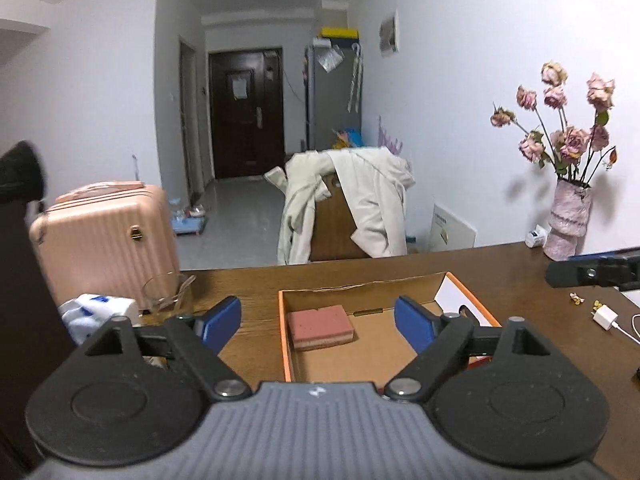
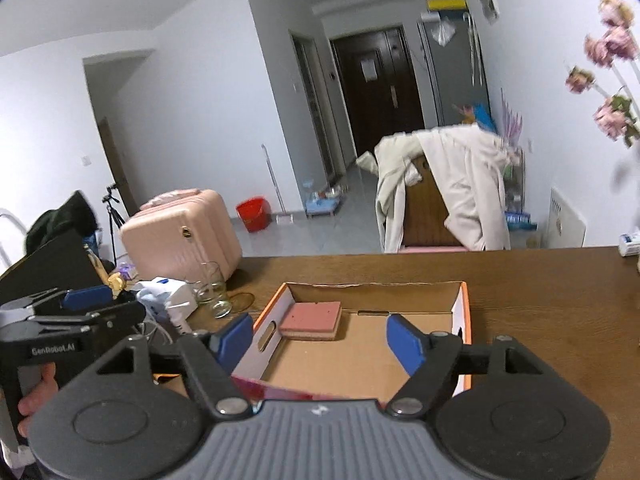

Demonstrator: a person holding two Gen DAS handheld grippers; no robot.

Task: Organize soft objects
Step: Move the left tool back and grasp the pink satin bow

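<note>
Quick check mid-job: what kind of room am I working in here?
Most likely a lived-in apartment: a wooden table facing an entry door, a pink suitcase and a jacket-draped chair.

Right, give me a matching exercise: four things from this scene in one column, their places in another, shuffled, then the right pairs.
Things:
1. sponge
2. jacket
3. vase
4. suitcase

Places:
A. draped over a chair
B. on the floor, beyond the table's left end
C. inside the cardboard box
D. on the table, far right, by the wall

Pairs: 1-C, 2-A, 3-D, 4-B
</note>
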